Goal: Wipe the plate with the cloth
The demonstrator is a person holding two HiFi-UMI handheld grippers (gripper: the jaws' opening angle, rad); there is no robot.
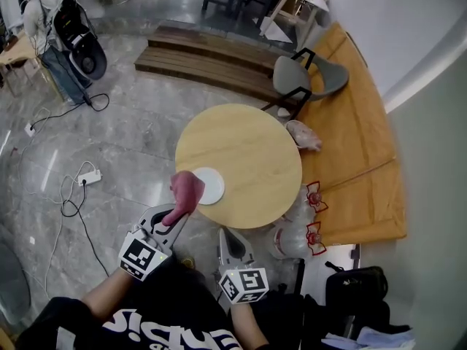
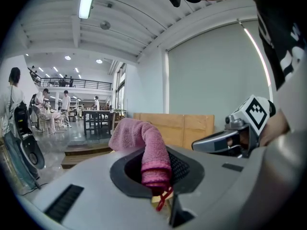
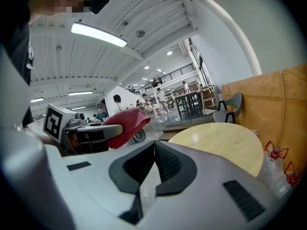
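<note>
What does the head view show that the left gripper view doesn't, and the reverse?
Only the head view shows the white plate at the round table's left edge, and the grey chair. Only the left gripper view shows the jaws shut on the pink cloth close up, and the ceiling light. Both show the cloth in the left gripper and the right gripper nearby.

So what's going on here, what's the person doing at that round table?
A person holds a tool in each hand at a round wooden table. The left tool is clamped on a pink cloth, which sits at the left edge of a white plate near the table's front rim. Whether the cloth touches the plate can't be told. The right tool is shut and empty, short of the table.
</note>
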